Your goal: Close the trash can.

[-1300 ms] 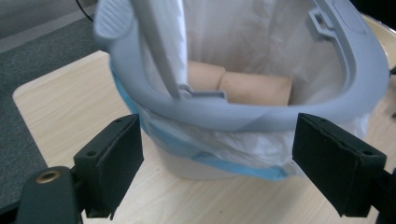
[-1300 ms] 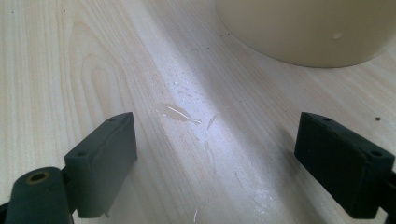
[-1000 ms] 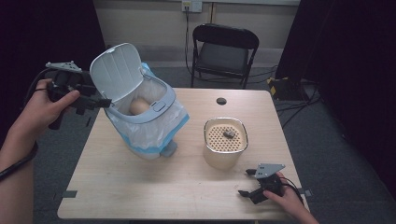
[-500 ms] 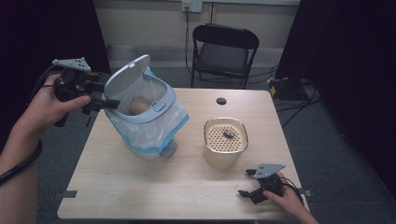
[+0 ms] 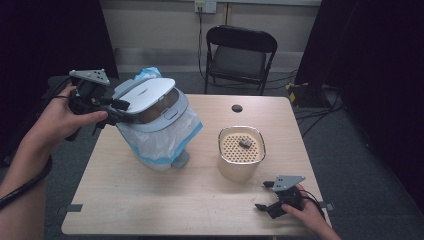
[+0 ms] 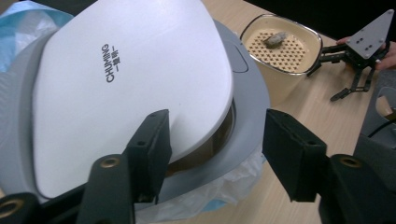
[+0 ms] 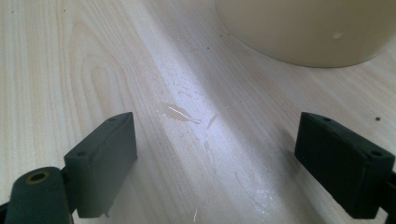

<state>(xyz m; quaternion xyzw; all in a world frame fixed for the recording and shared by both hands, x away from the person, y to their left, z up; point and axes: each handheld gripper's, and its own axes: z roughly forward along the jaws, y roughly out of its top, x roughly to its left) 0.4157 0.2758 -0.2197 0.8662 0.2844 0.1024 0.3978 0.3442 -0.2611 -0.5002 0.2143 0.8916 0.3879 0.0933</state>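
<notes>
At left of the high view the left gripper (image 5: pixel 117 107) jaws, just narrowed, stand apart beside the bin lid (image 5: pixel 145 94); the right gripper (image 5: pixel 265 197), lower right on the tabletop (image 5: pixel 150 200), gapes wide, holding nothing.

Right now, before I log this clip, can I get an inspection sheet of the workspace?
Surface: wooden table, wet smear before the right tool.
Job's things: bag-lined bin, lid almost down.
Clutter: cream container with a lump on its perforated insert; black disc at far edge.
Grippers: left tool at the lid's edge, jaws just been closing, lid edge between them, not clamped; right tool open, resting on table.
Cables: one trails by the left forearm; more on floor, right.
Surroundings: folding chair, wall socket.
</notes>
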